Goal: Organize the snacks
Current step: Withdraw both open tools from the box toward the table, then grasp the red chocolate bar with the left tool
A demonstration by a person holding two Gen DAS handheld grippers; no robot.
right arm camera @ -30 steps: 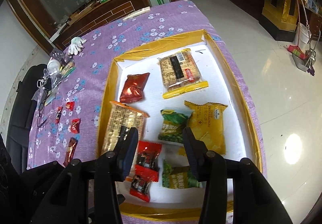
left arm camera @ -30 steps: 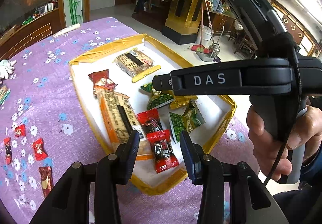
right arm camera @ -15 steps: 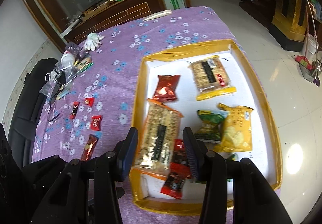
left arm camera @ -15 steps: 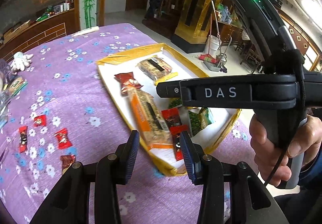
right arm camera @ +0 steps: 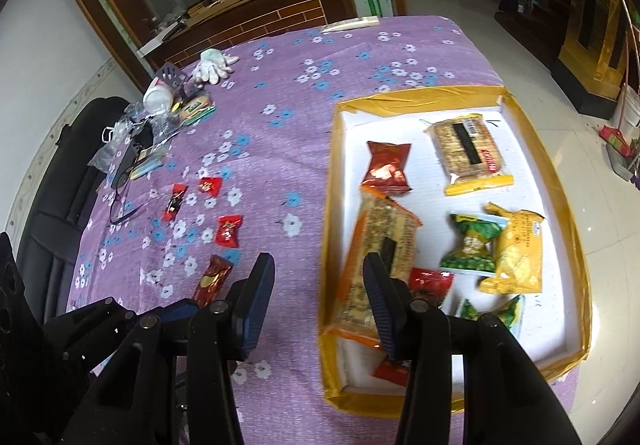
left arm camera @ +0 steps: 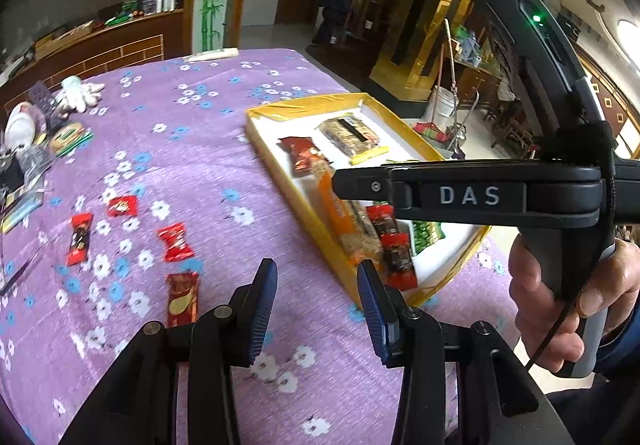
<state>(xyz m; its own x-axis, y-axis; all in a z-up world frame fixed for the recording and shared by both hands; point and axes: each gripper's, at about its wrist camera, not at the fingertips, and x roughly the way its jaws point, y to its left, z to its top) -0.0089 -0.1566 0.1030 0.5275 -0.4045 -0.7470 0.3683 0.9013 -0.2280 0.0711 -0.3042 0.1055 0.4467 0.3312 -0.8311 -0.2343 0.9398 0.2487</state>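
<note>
A yellow-rimmed white tray (right arm camera: 560,185) on the purple flowered cloth holds a red packet (right arm camera: 386,167), two cracker packs (right arm camera: 466,149), green and yellow bags (right arm camera: 516,253) and red candies (right arm camera: 430,283). Several loose red candies (right arm camera: 229,230) and a brown-red bar (right arm camera: 212,279) lie on the cloth left of the tray. My right gripper (right arm camera: 318,297) hangs open and empty over the cloth at the tray's left rim. My left gripper (left arm camera: 318,305) is open and empty too, above the cloth between the bar (left arm camera: 182,297) and the tray's near corner (left arm camera: 360,297).
Plastic bags, a white glove (right arm camera: 212,63) and glasses (right arm camera: 124,189) clutter the table's far left, beside a black chair (right arm camera: 60,185). The table ends just right of the tray, with tiled floor beyond. A hand (left arm camera: 560,305) grips the right tool. A person stands far back (left arm camera: 334,15).
Both grippers have moved left, from over the tray's snacks to the cloth beside its left rim. The loose candies have come closer into view. Neither pair of jaws has changed.
</note>
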